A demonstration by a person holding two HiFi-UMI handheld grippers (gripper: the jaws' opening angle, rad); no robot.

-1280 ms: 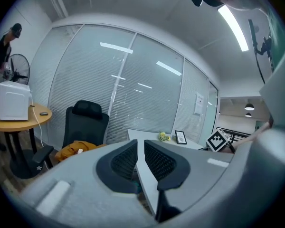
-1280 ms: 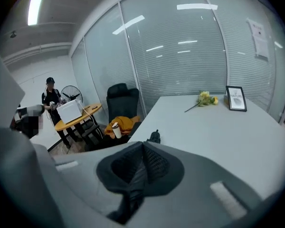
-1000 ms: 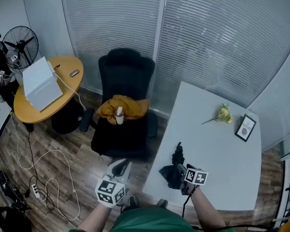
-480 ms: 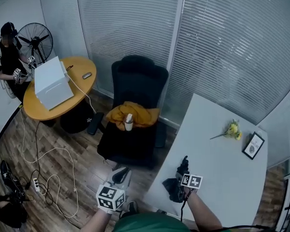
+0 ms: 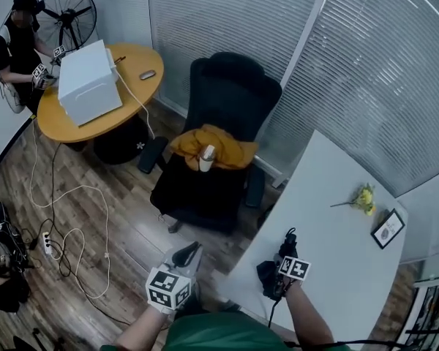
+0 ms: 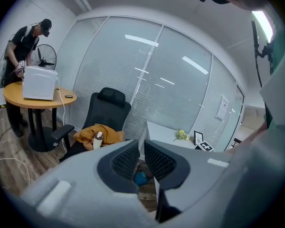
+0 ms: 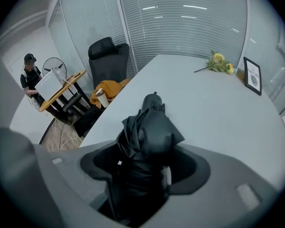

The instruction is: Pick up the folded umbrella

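At the far left, a person (image 5: 18,31) stands beside a black pedestal fan (image 5: 72,13), at the edge of a round wooden table (image 5: 135,99). On the table sit a white box (image 5: 90,82) and a small dark object that is too small to identify. A pale cable (image 5: 58,196) trails from there across the wood floor to a power strip (image 5: 45,246).

Right of the round table, a black office chair (image 5: 230,86) stands in front of the blind-covered glass wall (image 5: 227,20). A mustard cloth (image 5: 223,143) is heaped on the seat, and a pale cup (image 5: 206,158) stands upright against it.

The left gripper (image 6: 141,151) is low in the middle of the head view, over the floor. It is well apart from the white table (image 5: 336,262), and its jaws are drawn almost together with nothing between them.

Further right, the folded umbrella (image 5: 268,275) lies near the white table's near left edge. It is a black, loosely bunched bundle whose end points away along the tabletop. The right gripper (image 7: 145,165) points steeply down over it. Its jaws have just been opening and now stand wide, with the umbrella's nearer end between them. The fabric fills much of the gap, but the pads do not seem to press on it, though the dark folds make that hard to judge.

Toward the table's far right lie a sprig of yellow flowers (image 5: 363,197) and, just beyond it, a small framed picture (image 5: 388,229).
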